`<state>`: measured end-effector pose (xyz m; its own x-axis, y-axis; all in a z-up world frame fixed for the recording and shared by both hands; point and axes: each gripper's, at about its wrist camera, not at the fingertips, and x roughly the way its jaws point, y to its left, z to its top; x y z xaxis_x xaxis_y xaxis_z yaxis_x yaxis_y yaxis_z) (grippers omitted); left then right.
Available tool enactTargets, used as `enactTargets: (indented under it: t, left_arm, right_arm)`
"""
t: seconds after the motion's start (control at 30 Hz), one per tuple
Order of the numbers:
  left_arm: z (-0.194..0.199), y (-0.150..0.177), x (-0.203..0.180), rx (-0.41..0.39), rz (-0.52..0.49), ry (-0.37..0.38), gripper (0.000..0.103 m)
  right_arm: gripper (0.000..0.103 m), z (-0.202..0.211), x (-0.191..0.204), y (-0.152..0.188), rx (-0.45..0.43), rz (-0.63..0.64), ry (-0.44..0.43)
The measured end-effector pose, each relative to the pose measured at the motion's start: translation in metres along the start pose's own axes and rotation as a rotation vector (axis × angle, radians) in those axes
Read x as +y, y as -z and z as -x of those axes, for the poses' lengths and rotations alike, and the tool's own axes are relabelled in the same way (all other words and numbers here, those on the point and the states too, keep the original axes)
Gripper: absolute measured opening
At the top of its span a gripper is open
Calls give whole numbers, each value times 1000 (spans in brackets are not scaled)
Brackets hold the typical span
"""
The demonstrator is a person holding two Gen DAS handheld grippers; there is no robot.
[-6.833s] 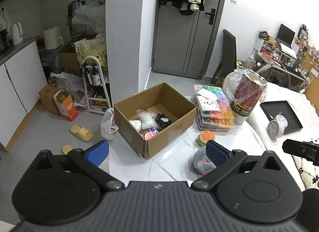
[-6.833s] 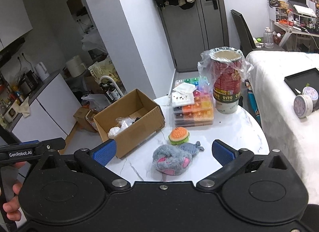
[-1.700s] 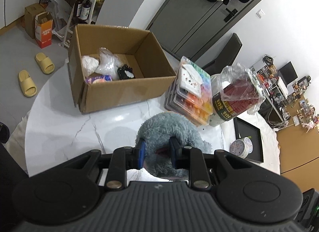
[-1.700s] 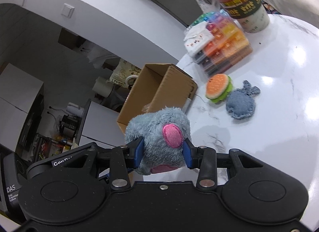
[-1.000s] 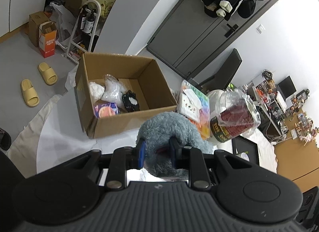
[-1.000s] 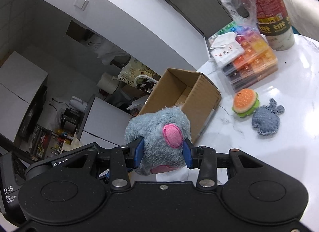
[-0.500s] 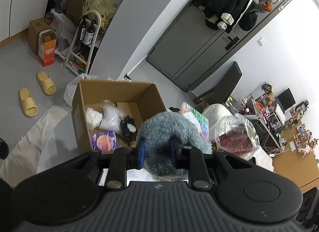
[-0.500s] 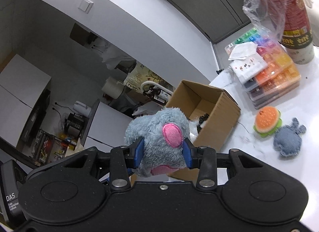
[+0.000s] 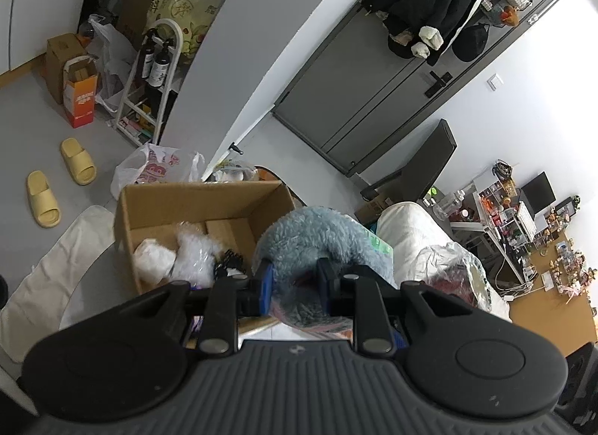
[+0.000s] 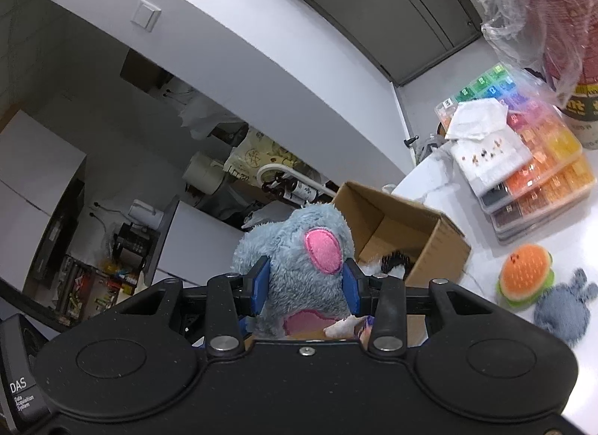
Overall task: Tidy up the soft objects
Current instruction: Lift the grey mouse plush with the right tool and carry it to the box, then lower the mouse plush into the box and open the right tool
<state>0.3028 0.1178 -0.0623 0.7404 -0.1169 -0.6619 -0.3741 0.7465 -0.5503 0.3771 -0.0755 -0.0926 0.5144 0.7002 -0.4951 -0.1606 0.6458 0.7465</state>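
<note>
Both grippers, left gripper [image 9: 295, 287] and right gripper [image 10: 305, 287], we find held above the open cardboard box [image 9: 194, 207], angled down toward it. Each pair of jaws is closed narrowly on the grey plush mouse [image 10: 299, 266], which sits squeezed between the blue pads. Only the right wrist view shows the burger plush [image 10: 525, 276] and denim plush [image 10: 564, 311] on the desk [image 10: 523, 360].
</note>
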Motion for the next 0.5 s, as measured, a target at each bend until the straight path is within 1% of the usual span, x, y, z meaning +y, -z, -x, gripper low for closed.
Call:
enactTargets:
  t: [0.27,0.5]
  left_arm:
    - [-29,-18,7,19,19,-23,23]
    - [-50,-31,11,27,32,-41,23]
  right_arm:
    - [40,-35,0,-14,11,14,28]
    - [40,-58,-3,-21,3,-5,43]
